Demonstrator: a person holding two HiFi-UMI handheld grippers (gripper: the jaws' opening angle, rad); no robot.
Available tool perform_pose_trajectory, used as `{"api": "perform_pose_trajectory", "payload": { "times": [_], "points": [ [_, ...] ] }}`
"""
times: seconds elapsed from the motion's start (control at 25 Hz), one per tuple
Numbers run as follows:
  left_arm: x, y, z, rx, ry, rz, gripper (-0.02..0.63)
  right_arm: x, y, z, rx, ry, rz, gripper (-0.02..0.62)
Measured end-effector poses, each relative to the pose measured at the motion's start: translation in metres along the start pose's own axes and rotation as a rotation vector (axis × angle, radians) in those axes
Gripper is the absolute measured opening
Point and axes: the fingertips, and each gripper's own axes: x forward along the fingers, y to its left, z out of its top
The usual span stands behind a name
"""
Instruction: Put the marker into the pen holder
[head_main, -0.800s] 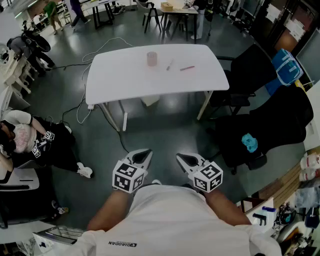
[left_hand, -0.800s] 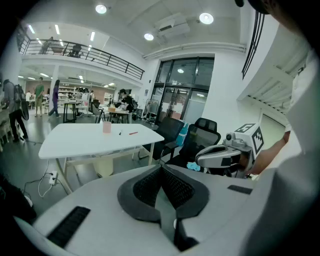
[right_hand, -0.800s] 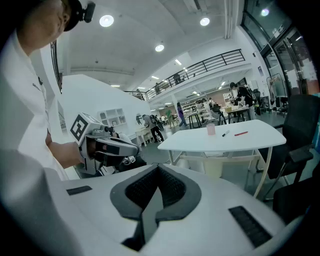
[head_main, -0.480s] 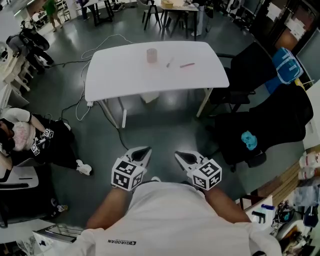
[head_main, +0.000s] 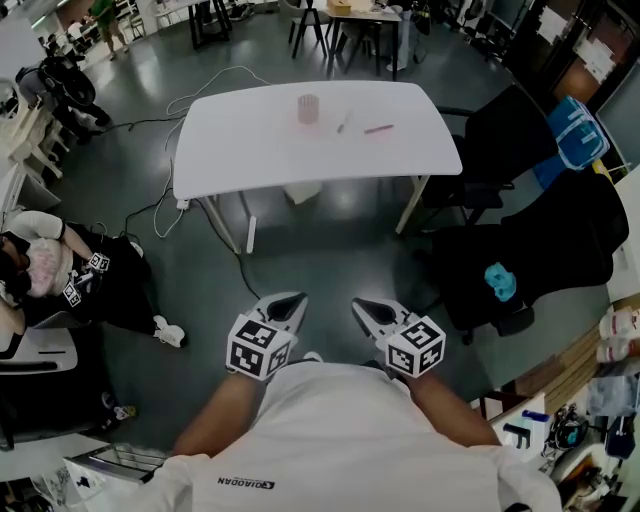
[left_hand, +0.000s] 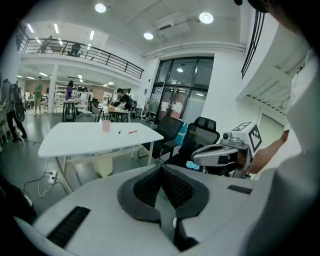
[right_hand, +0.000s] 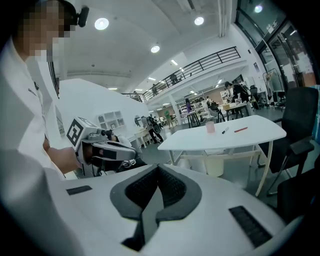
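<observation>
A pinkish pen holder (head_main: 308, 108) stands on the far part of a white table (head_main: 250, 160). To its right lie a dark marker (head_main: 343, 123) and a red pen (head_main: 378, 128). Both grippers hover close to my body, well short of the table. My left gripper (head_main: 290, 302) is shut with nothing in it, and so is my right gripper (head_main: 360, 306). In the left gripper view the pads (left_hand: 150, 186) meet, with the holder (left_hand: 106, 125) and marker (left_hand: 120, 131) far ahead. From the right gripper view I see the holder (right_hand: 210, 128) and marker (right_hand: 225, 130) on the distant tabletop.
Black office chairs (head_main: 530, 240) stand to the right of the table. Cables (head_main: 170, 215) trail over the floor at its left. A person (head_main: 60, 280) sits low at the far left. More desks and people are behind the table.
The table has slid slightly up and right in the head view. Both grippers stay shut in the same place before my body.
</observation>
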Motion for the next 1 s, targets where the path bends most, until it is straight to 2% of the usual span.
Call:
{"api": "perform_pose_trajectory", "payload": {
  "times": [0.28, 0.52, 1.0],
  "points": [
    [0.003, 0.001, -0.012, 0.030, 0.042, 0.016, 0.026, 0.005, 0.000, -0.008, -0.004, 0.024, 0.006, 0.016],
    [0.000, 0.005, -0.015, 0.008, 0.046, 0.012, 0.026, 0.009, 0.000, -0.008, 0.005, 0.030, -0.004, 0.016],
    [-0.010, 0.018, -0.014, -0.017, 0.011, 0.014, 0.026, 0.022, 0.003, -0.003, 0.016, 0.048, -0.013, 0.015]
  ]
}}
